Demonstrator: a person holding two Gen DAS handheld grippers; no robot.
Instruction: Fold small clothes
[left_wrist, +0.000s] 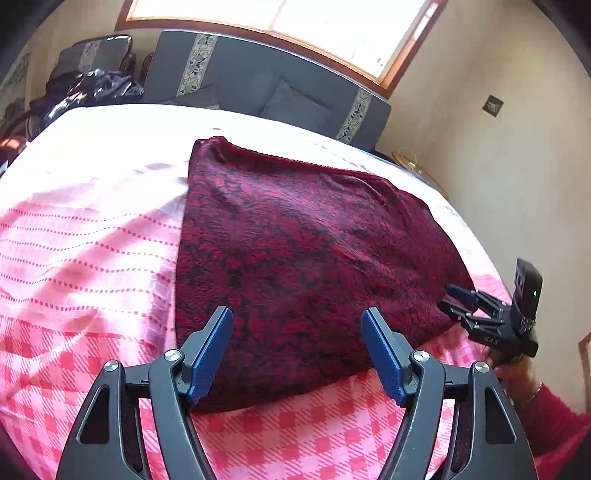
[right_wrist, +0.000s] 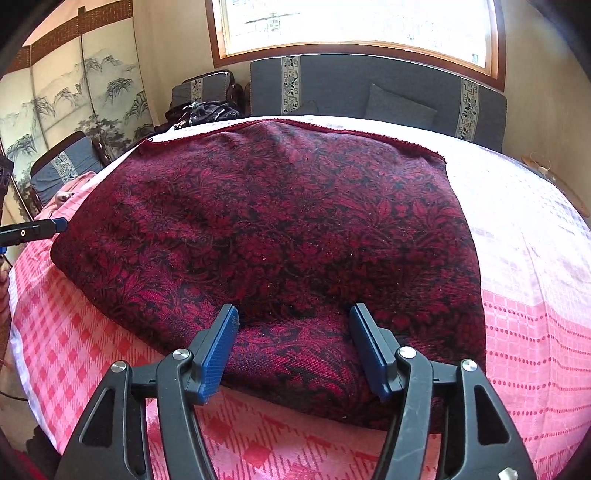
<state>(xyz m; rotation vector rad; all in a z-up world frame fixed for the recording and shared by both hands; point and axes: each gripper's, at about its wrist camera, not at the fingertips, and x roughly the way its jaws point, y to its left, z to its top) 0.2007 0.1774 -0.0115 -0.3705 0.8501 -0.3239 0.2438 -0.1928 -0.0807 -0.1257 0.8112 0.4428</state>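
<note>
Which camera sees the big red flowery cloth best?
The right wrist view: the red flowery cloth fills the picture, showing its trimmed far edge and both far corners. The left wrist view shows the cloth more from one side, with the right tool at its corner.

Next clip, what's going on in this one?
A person is working with a hand-held gripper in each hand over a dark red patterned cloth that lies on a pink checked bedspread. The left gripper and the right gripper are both open, each poised at the cloth's near edge with its jaws spread over the fabric, nothing pinched yet. The cloth lies mostly flat, with its near edge looking doubled over. A grey sofa stands under the window behind.
</note>
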